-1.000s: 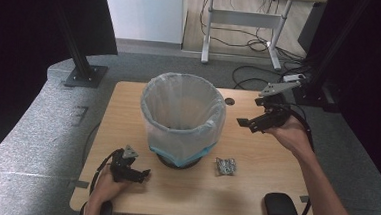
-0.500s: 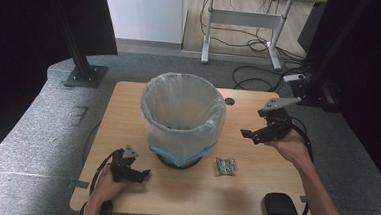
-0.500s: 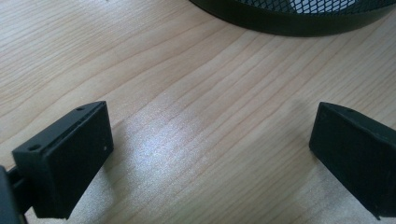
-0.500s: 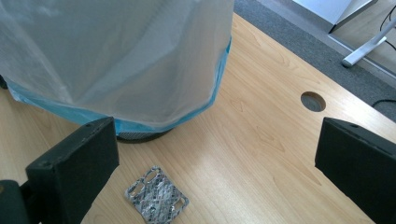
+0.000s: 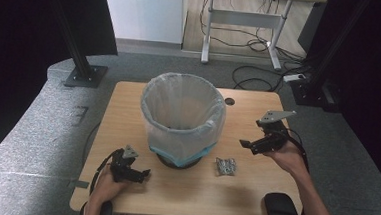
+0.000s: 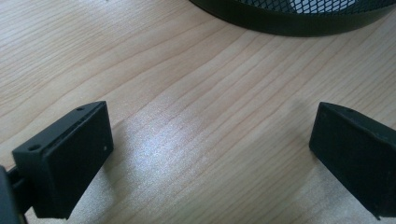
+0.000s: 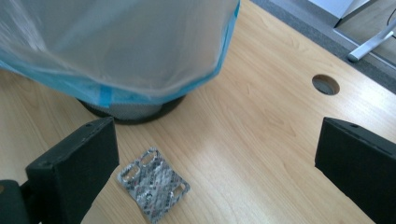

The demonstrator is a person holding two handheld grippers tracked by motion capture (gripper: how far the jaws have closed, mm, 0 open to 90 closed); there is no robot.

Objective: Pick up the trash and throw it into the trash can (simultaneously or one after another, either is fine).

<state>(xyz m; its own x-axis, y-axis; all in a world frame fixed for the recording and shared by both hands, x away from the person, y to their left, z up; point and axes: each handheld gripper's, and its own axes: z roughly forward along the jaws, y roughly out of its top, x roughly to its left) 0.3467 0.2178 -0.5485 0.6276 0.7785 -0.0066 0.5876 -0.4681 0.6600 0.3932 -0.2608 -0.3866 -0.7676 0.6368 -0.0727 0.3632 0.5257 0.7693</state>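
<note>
A black mesh waste bin (image 5: pixel 183 118) lined with a clear, blue-edged plastic bag (image 7: pixel 116 42) stands at the middle of the wooden table (image 5: pixel 254 186). A crumpled silver blister pack (image 5: pixel 225 166) lies flat on the table, right of the bin's base. My right gripper (image 5: pixel 250 145) hovers open just right of and above the pack. In the right gripper view the blister pack (image 7: pixel 153 183) lies near the left jaw, with the right gripper (image 7: pixel 219 149) holding nothing. My left gripper (image 5: pixel 140 175) rests low at the front left, and in its own view the left gripper (image 6: pixel 210 140) is open over bare wood.
The bin's dark base rim (image 6: pixel 299 18) lies just ahead of the left jaws. A round cable hole (image 7: pixel 325 84) sits in the table's far right part. A chair back (image 5: pixel 282 213) shows at the front edge. Stand feet, cables and a desk are on the floor beyond.
My right gripper has come down and back from beside the bin's rim to a spot near the blister pack. The left gripper has stayed put.
</note>
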